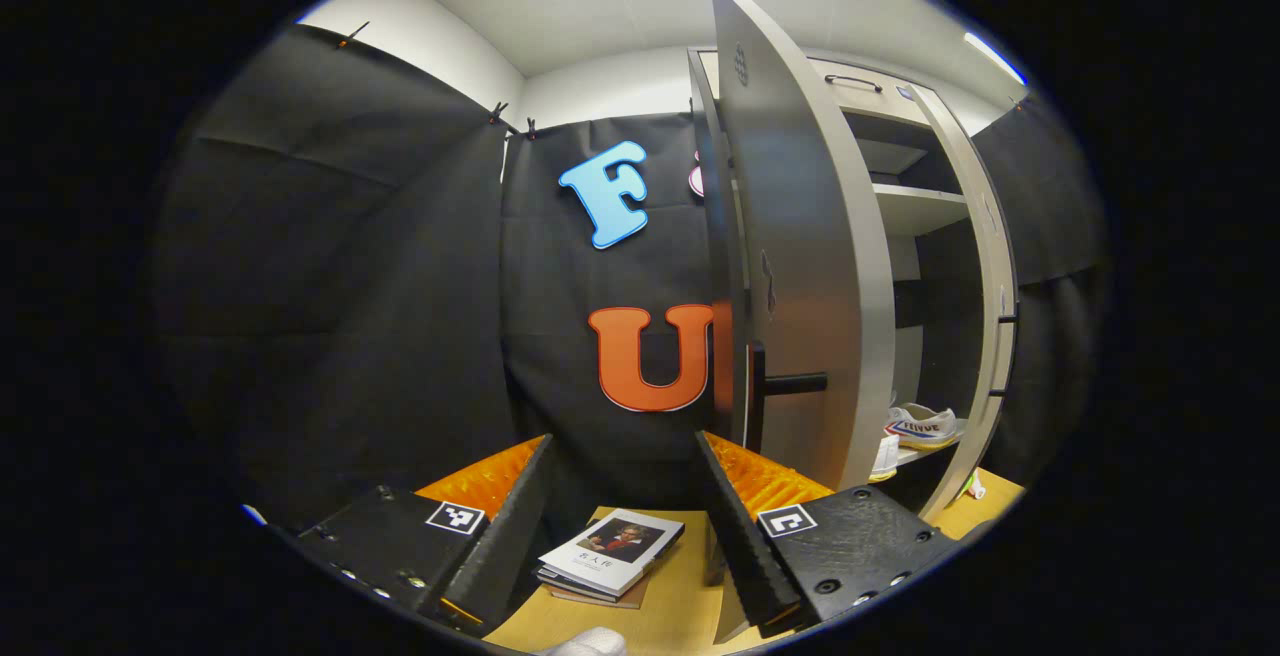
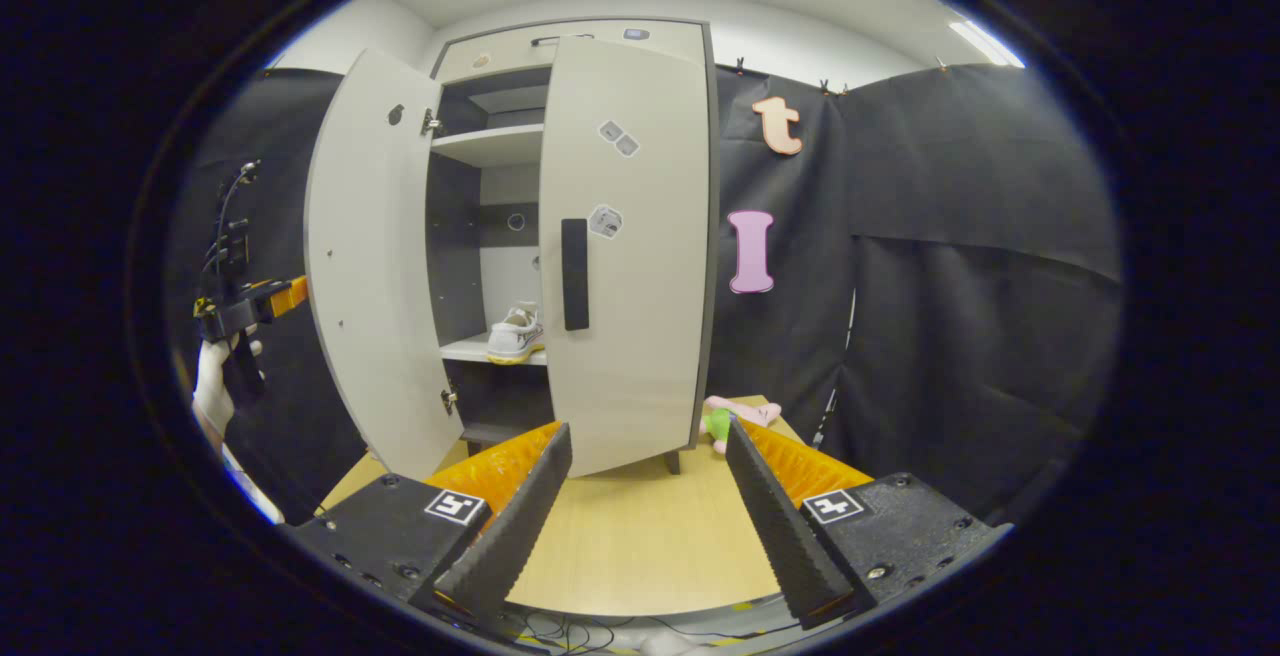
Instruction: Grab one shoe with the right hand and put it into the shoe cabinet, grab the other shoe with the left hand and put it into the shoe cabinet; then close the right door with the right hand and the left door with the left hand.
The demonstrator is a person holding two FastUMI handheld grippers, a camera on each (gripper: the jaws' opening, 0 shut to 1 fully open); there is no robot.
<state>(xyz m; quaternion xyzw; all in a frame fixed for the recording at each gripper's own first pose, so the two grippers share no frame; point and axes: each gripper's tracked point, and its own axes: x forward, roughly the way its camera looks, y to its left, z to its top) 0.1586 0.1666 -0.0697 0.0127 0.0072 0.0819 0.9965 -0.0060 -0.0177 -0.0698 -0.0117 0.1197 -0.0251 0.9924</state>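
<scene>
In the left gripper view, the left tongs [image 1: 625, 526] are standing open and empty at the bottom of the frame, above a stack of books [image 1: 610, 558] lying on the wooden tabletop [image 1: 680, 606]. Just beyond the right finger, the left door [image 1: 800, 266] of the shoe cabinet [image 1: 930, 206] is hanging wide open, edge-on in the centre, its dark handle [image 1: 790, 383] jutting toward the camera. Past it, at centre right, white sneakers [image 1: 920, 424] are sitting on a lower shelf.

In the right gripper view, the right tongs [image 2: 650, 496] are likewise gaping open, holding nothing, over bare tabletop [image 2: 640, 546]. The right door [image 2: 625, 246] is standing nearly shut in the centre, partly hiding a sneaker [image 2: 515, 334] on the shelf. A pink and green toy [image 2: 735, 416] is lying beside the cabinet's right foot. At far left, a gloved hand [image 2: 215, 381] is holding the other gripper.
</scene>
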